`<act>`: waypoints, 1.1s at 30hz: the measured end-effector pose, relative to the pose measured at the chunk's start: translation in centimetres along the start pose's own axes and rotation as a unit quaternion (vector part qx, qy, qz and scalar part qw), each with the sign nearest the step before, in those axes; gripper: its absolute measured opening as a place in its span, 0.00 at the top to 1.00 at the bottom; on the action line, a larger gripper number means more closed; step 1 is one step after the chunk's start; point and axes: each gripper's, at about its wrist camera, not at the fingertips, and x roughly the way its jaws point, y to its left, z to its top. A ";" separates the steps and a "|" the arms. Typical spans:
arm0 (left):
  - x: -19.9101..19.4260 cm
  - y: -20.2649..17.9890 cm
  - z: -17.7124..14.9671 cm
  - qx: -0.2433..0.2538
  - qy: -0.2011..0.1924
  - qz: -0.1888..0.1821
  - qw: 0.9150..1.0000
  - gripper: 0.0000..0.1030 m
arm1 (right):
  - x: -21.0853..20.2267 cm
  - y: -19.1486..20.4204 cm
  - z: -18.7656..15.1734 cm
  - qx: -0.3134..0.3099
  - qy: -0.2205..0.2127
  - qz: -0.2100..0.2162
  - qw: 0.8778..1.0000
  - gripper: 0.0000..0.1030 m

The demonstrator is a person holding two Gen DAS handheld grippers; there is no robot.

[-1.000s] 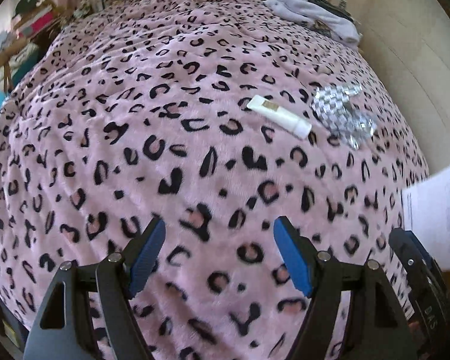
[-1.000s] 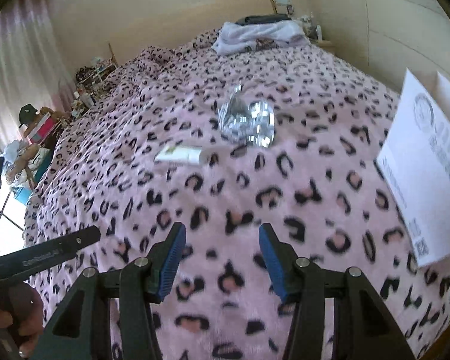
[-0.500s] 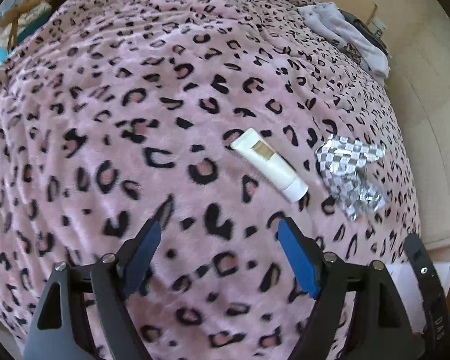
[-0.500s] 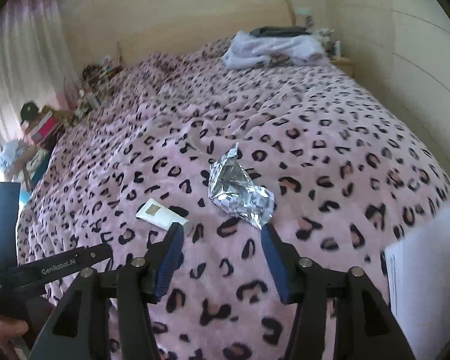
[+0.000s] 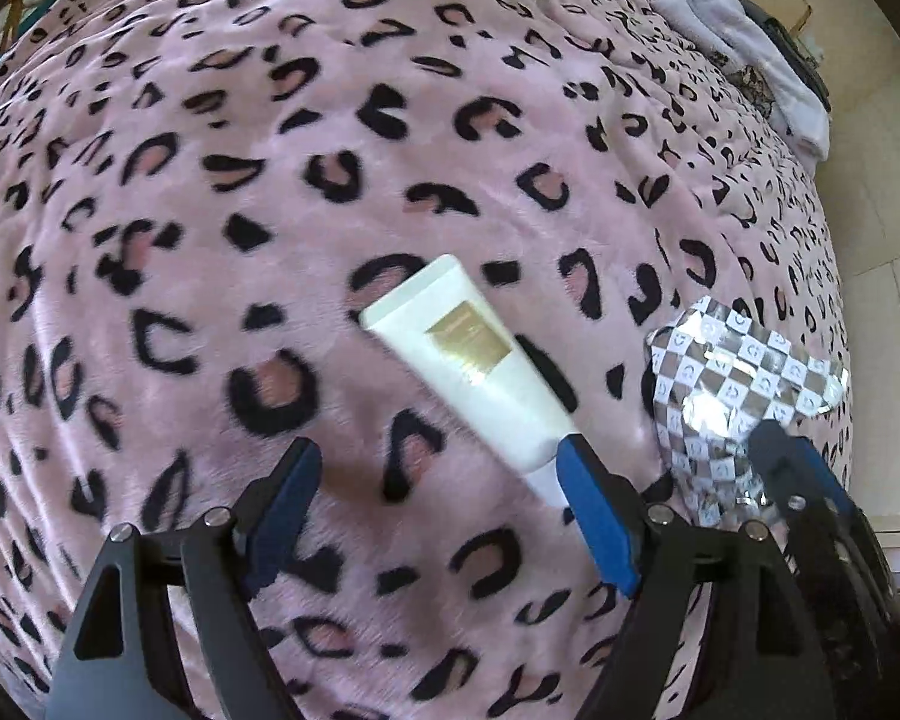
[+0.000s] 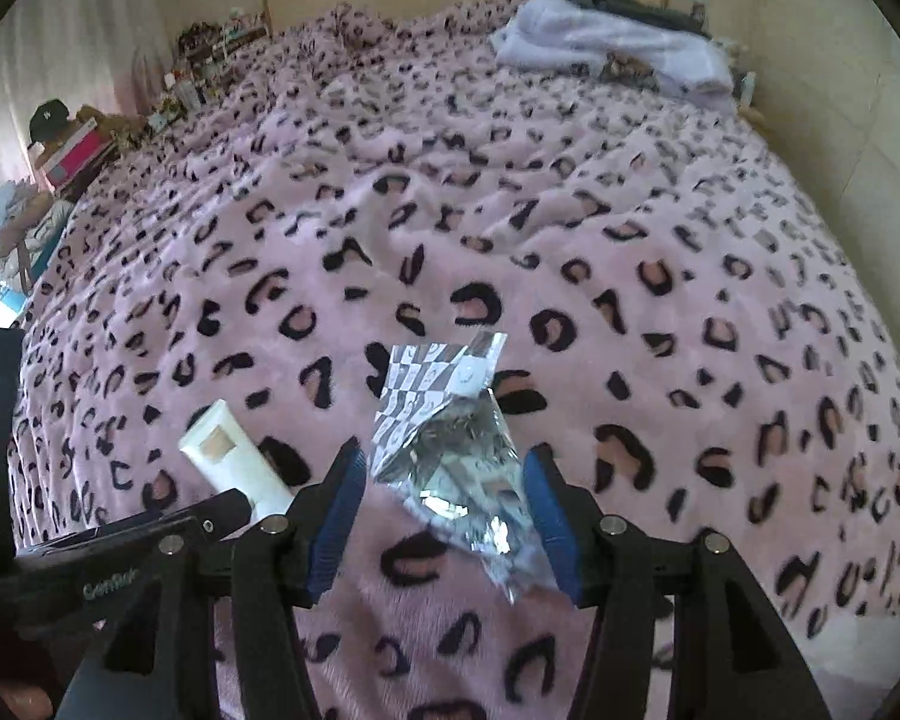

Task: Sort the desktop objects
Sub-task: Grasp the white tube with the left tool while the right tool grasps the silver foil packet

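Foil wrapper (image 6: 450, 450) between right claw (image 6: 444, 510) pads

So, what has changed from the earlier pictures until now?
Both grippers came down toward the bed: the left gripper closed in on the white tube, the right gripper now straddles the foil packet, jaws open. Nothing is gripped; tube and packet lie where they were.

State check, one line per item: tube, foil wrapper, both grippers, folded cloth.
Tube: capped, lying flat on the blanket, cap end by one left finger, not gripped.
Foil wrapper: crumpled, torn open, lying between the right fingers, not yet pinched.
Left gripper: open, empty.
Right gripper: open, straddling the wrapper.
Folded cloth: folded, at the far end of the bed.
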 end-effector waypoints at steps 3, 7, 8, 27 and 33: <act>0.9 -0.7 0.4 -0.004 0.000 -0.004 1.000 0.21 | 1.1 -0.3 0.2 0.005 -0.007 -0.008 1.000 0.44; 2.1 -1.1 1.0 -0.015 0.004 -0.009 1.000 0.21 | 2.2 -1.2 0.6 0.019 -0.003 -0.002 1.000 0.42; 2.4 -1.2 1.1 -0.017 0.005 -0.008 1.000 0.21 | 2.5 -1.4 0.7 0.023 -0.002 0.003 1.000 0.42; 3.1 -1.9 0.5 0.015 -0.035 0.023 0.999 0.52 | 4.8 -3.1 -1.2 0.111 -0.005 0.117 0.987 0.47; 2.4 -1.7 0.0 0.042 -0.056 0.027 0.997 0.65 | 4.0 -3.2 -1.7 0.129 -0.017 0.113 0.985 0.47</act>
